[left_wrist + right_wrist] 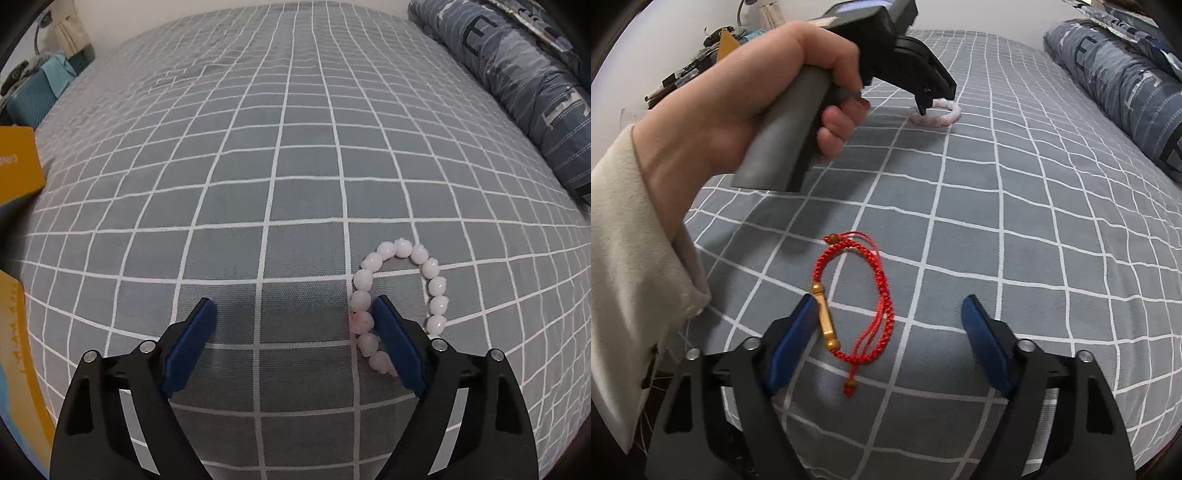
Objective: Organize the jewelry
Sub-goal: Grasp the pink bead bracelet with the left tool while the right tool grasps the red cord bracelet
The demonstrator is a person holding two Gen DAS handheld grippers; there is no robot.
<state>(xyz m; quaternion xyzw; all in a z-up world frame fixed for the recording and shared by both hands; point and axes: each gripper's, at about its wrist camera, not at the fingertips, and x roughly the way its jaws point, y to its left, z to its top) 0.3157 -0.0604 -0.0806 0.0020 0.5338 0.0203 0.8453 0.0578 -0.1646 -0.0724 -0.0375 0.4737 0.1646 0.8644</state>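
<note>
The left gripper (295,310) stands spread, pointing steeply down at the bed (280,155); its right finger (397,343) sits inside the ring of the pink bead bracelet (397,295), its pad just beside the beads, with nothing pinched. A hand (750,99) in a cream sleeve (631,266) holds this tool. The right gripper (888,310) is also spread, gripping nothing. Its left finger (792,343) is just beside the gold bar (823,317) of the red cord bracelet (882,291), which lies flat between the jaws. A folded quilt (517,85) lies along the bed's far right edge.
</note>
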